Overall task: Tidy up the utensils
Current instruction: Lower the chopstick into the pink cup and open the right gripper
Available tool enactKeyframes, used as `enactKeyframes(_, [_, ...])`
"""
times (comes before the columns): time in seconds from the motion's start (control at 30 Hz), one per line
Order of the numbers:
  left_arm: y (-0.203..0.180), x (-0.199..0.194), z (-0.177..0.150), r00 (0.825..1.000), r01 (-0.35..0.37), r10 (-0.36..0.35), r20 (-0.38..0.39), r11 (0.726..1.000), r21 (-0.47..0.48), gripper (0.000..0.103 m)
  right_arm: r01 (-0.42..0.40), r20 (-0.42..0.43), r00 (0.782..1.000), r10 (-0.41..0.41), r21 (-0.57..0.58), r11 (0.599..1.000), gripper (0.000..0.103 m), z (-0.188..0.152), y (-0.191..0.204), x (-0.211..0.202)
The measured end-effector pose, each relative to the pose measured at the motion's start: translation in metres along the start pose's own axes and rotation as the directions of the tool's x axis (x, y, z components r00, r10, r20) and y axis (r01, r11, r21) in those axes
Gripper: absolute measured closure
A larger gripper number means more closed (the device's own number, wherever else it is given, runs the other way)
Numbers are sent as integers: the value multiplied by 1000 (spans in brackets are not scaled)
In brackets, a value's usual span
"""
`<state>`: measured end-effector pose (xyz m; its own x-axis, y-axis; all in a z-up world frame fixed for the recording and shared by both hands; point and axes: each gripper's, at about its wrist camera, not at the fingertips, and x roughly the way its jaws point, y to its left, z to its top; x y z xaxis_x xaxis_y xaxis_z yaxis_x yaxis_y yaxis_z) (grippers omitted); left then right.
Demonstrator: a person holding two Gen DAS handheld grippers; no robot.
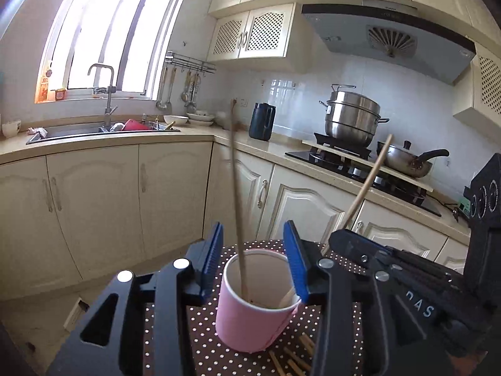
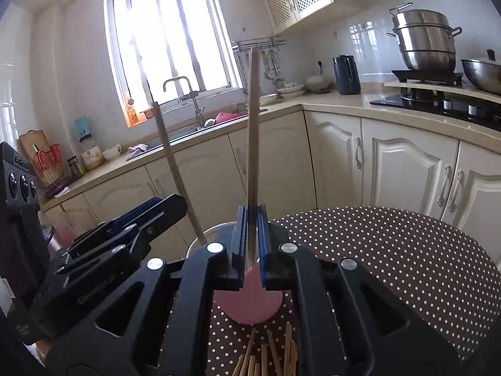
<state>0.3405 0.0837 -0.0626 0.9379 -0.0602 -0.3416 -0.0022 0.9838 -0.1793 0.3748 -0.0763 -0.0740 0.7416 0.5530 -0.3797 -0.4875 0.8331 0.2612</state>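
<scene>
A pink paper cup (image 1: 250, 310) stands on a brown polka-dot table (image 1: 219, 354). One wooden chopstick (image 1: 236, 188) stands in it. My left gripper (image 1: 254, 260) is open, its blue pads on either side of the cup's rim. My right gripper (image 2: 252, 235) is shut on a second chopstick (image 2: 253, 131) held upright above the cup (image 2: 250, 304); that chopstick also shows in the left wrist view (image 1: 368, 185). The standing chopstick shows in the right wrist view (image 2: 175, 169). Several loose chopsticks (image 2: 269, 357) lie on the table in front of the cup.
The table's (image 2: 391, 266) far edge curves toward cream cabinets (image 1: 94, 206). A sink with a faucet (image 1: 108, 94) is at the back left, a steel steamer pot (image 1: 352, 116) and a pan (image 1: 407, 159) on the stove at the right. A dark kettle (image 1: 261, 122) stands on the counter.
</scene>
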Motion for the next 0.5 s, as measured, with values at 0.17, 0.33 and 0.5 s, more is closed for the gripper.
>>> enactKeyframes(0.17, [3, -16, -1, 1000, -11, 11, -24, 1000, -9, 57, 11, 19, 1000, -11, -4, 1000, 55, -1, 4, -17])
enactKeyframes(0.33, [6, -40, -1, 999, -18, 17, -33, 999, -30, 54, 22, 19, 1000, -22, 5, 1000, 55, -3, 7, -35])
enactKeyframes(0.5, [0, -63, -8, 999, -20, 19, -49, 1000, -17, 51, 30, 17, 999, -30, -1, 1000, 52, -7, 10, -54])
